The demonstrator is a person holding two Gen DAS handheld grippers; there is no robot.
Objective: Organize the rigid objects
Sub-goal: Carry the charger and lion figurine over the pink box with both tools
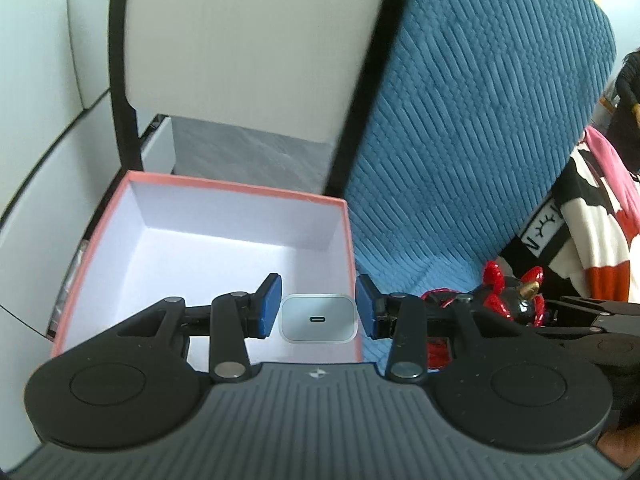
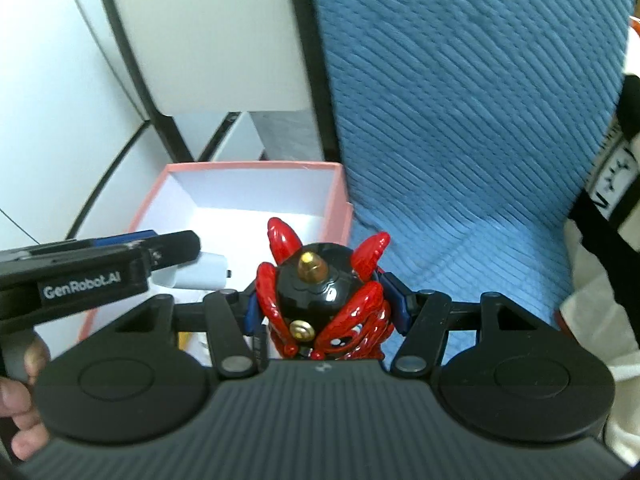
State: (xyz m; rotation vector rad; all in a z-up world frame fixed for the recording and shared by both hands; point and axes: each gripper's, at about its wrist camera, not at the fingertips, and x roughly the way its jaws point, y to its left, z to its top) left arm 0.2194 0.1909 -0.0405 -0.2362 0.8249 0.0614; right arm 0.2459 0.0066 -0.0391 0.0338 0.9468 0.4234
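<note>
A pink open box (image 1: 240,194) with a white inside sits on the blue cushion. My left gripper (image 1: 318,307) is open over the box, its blue pads (image 1: 267,308) apart on either side of a white USB-C charger (image 1: 318,318) without touching it. From the right wrist view the charger (image 2: 200,276) shows just over the box (image 2: 338,192), beside the left gripper's finger. My right gripper (image 2: 326,310) is shut on a red and black figurine (image 2: 324,292) near the box's right wall. The figurine also shows in the left wrist view (image 1: 504,292).
A blue ribbed cushion (image 1: 480,140) covers the seat and back to the right. A white panel with a black frame (image 1: 240,40) stands behind the box. A striped white, black, red and pink cloth (image 1: 592,220) lies at the far right.
</note>
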